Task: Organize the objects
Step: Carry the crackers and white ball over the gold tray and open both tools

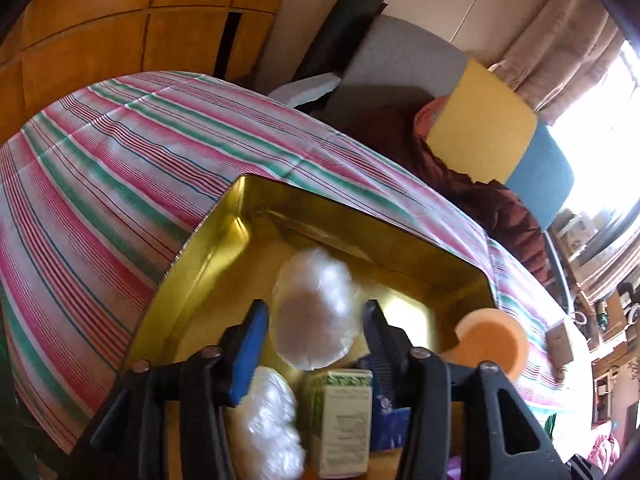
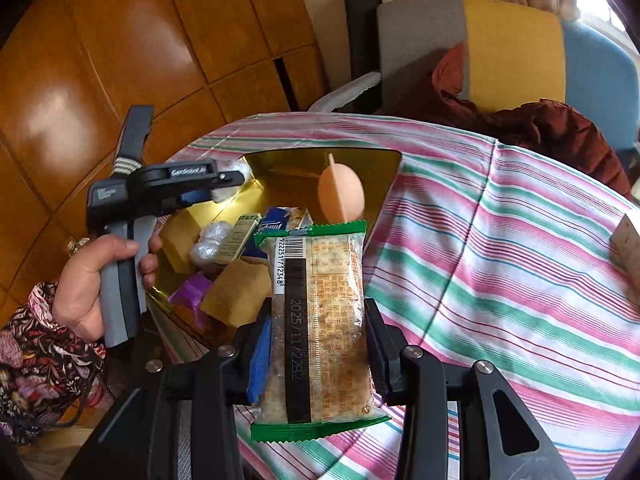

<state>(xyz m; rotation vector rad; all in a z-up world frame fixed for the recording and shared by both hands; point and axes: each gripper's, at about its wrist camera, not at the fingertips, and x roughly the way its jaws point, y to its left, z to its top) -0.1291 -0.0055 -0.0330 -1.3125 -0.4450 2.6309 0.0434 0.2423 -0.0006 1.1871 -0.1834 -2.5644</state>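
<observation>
A gold tin box (image 1: 224,216) stands open on the striped tablecloth; it also shows in the right wrist view (image 2: 280,164). My left gripper (image 1: 316,320) is over the box, its jaws either side of a clear plastic-wrapped white bundle (image 1: 316,308); whether the pads touch it is unclear. In the box lie another wrapped bundle (image 1: 268,428), a small green-and-white carton (image 1: 344,420) and a blue packet (image 1: 384,412). My right gripper (image 2: 318,320) is shut on a green-edged cracker packet (image 2: 320,320) held above the cloth near the box. The left gripper also shows in the right wrist view (image 2: 230,184).
An orange egg-shaped sponge (image 1: 492,340) sits at the box's right rim, seen too in the right wrist view (image 2: 340,196). Brown cardboard pieces (image 2: 236,292) and a purple wrapper (image 2: 192,292) lie in the box. A multicoloured chair (image 2: 512,52) with dark red cloth stands behind the table.
</observation>
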